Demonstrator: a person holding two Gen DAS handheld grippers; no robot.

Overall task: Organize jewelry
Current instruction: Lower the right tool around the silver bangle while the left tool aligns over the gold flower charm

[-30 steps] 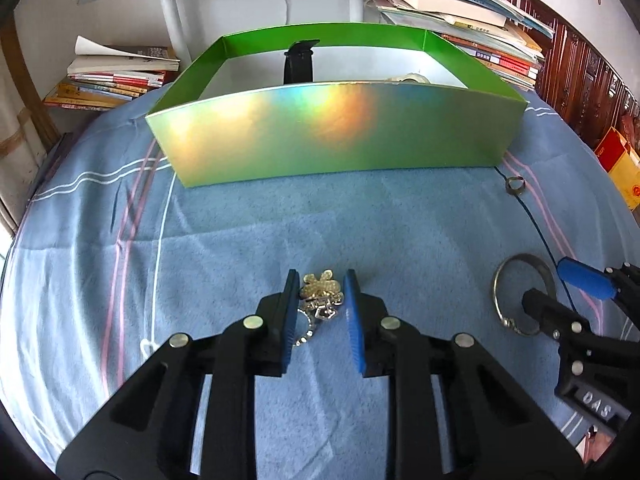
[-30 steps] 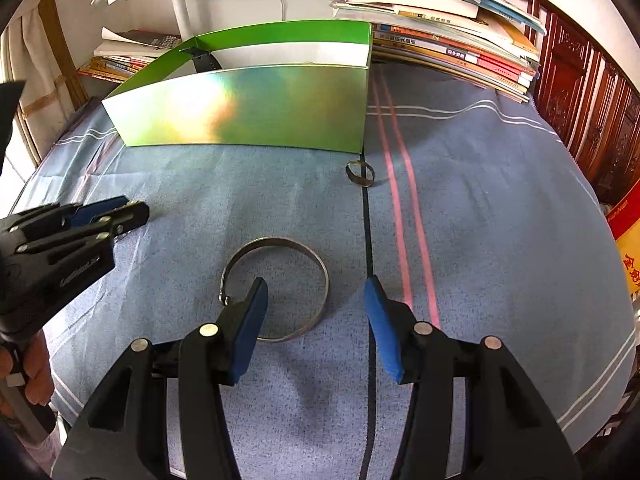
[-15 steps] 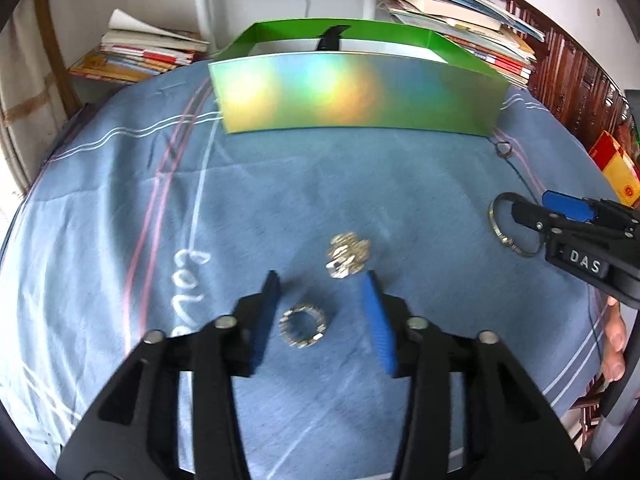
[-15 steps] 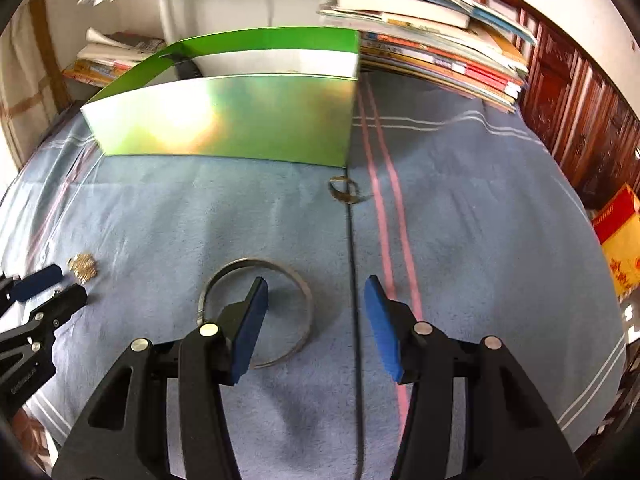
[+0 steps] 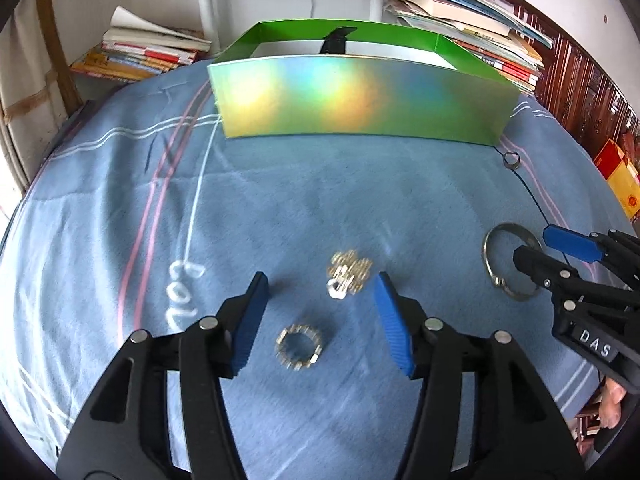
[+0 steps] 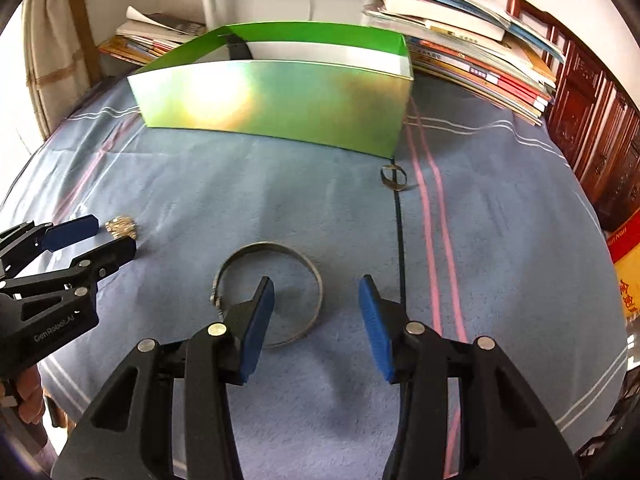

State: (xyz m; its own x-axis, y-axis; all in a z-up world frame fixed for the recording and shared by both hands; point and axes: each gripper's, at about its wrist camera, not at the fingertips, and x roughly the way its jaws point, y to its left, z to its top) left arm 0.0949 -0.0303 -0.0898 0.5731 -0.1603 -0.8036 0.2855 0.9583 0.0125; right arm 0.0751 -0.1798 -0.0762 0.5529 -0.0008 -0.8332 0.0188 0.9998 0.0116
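Observation:
My left gripper (image 5: pixel 322 322) is open and empty above the blue cloth. A small gold toothed ring (image 5: pixel 299 346) lies between its jaws; a gold flower brooch (image 5: pixel 349 273) lies just past the tips. My right gripper (image 6: pixel 316 320) is open over a silver bangle (image 6: pixel 268 292), its left finger (image 6: pixel 256 322) inside the hoop. The bangle also shows in the left wrist view (image 5: pixel 505 264). A small dark ring (image 6: pixel 394 177) lies near the corner of the green holographic box (image 6: pixel 276 104). The box also shows in the left wrist view (image 5: pixel 360 100), with a black item (image 5: pixel 336 40) inside.
Stacks of books (image 5: pixel 144 52) stand behind the box on the left and right (image 6: pixel 472 52). A white pole (image 5: pixel 206 4) rises behind. A dark wooden cabinet (image 6: pixel 592 120) is at the right. A thin black cord (image 6: pixel 400 240) runs along the cloth.
My left gripper opened, let go of the gold jewelry and drew back; the brooch and toothed ring now lie on the cloth. My right gripper stayed open over the bangle.

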